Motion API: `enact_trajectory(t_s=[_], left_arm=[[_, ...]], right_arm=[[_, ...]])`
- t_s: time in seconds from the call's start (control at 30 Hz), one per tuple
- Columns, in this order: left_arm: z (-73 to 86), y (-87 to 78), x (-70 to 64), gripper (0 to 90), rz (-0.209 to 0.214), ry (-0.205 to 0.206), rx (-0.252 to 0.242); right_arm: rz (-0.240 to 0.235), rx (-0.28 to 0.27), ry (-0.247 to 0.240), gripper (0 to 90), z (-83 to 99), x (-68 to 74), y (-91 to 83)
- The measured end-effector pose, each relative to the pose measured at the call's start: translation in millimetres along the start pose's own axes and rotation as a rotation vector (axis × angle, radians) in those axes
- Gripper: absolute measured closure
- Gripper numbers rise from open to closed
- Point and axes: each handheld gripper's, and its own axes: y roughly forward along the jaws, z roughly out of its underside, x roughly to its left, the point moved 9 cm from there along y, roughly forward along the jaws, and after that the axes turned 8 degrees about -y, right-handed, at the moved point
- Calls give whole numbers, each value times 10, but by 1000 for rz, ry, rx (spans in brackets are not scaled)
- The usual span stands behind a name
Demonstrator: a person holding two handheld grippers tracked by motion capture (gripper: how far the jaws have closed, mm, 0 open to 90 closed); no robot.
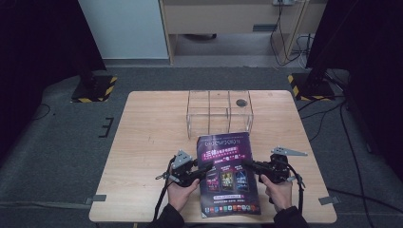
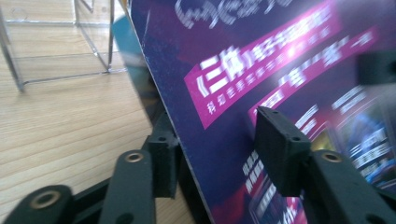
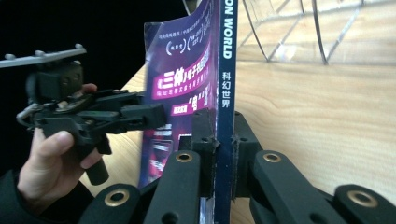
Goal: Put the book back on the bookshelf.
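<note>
Gripping the magazine (image 1: 230, 173) near the table's (image 1: 142, 142) front edge, the right gripper (image 1: 248, 164) clamps its spine; the left gripper (image 1: 209, 167), jaws apart, straddles the opposite edge; long axis points toward the clear rack (image 1: 219, 111).

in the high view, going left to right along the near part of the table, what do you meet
left tool → magazine → right tool

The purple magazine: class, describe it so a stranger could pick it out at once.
On the pale wooden table, just in front of the clear acrylic divider rack, lies the purple glossy magazine between two black grippers. It alone is colourful, with pink banners and white lettering.
</note>
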Motion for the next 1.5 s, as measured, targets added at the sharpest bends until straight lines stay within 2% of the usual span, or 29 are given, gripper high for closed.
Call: enact_trajectory(t_s=[0.1, 0.17, 0.23, 0.27, 0.37, 0.43, 0.63, 0.77, 0.9, 1.07, 1.27, 1.5], left_arm=[[2, -32, 87, 449, -43, 13, 4], [0, -76, 140, 423, -55, 5, -1], [-4, -122, 208, 395, -80, 5, 0], [-5, -155, 256, 384, -95, 5, 1], [9, -235, 380, 366, -137, 1, 6], [29, -297, 483, 354, -176, -14, 16], [123, -503, 788, 321, -297, -21, 49], [169, -596, 942, 298, -379, 3, 79], [227, -616, 1056, 274, -456, 33, 115], [268, -596, 1129, 240, -484, 33, 132], [266, -606, 1205, 224, -491, 16, 121], [321, -606, 1298, 207, -516, 11, 155]], right_arm=[[-7, -14, -18, 842, -73, 56, -20], [-14, -25, -27, 842, -124, 89, -28], [18, -23, -45, 843, -160, 92, -22], [26, -28, -46, 842, -179, 81, -20], [12, -46, -37, 843, -240, 90, -38], [14, -54, -44, 843, -275, 107, -47], [29, -81, -72, 842, -448, 182, -100], [47, -112, -104, 843, -614, 251, -154], [67, -150, -136, 842, -794, 313, -216], [117, -179, -177, 843, -978, 333, -305], [156, -231, -193, 842, -1170, 317, -419], [206, -270, -228, 842, -1389, 320, -527]])
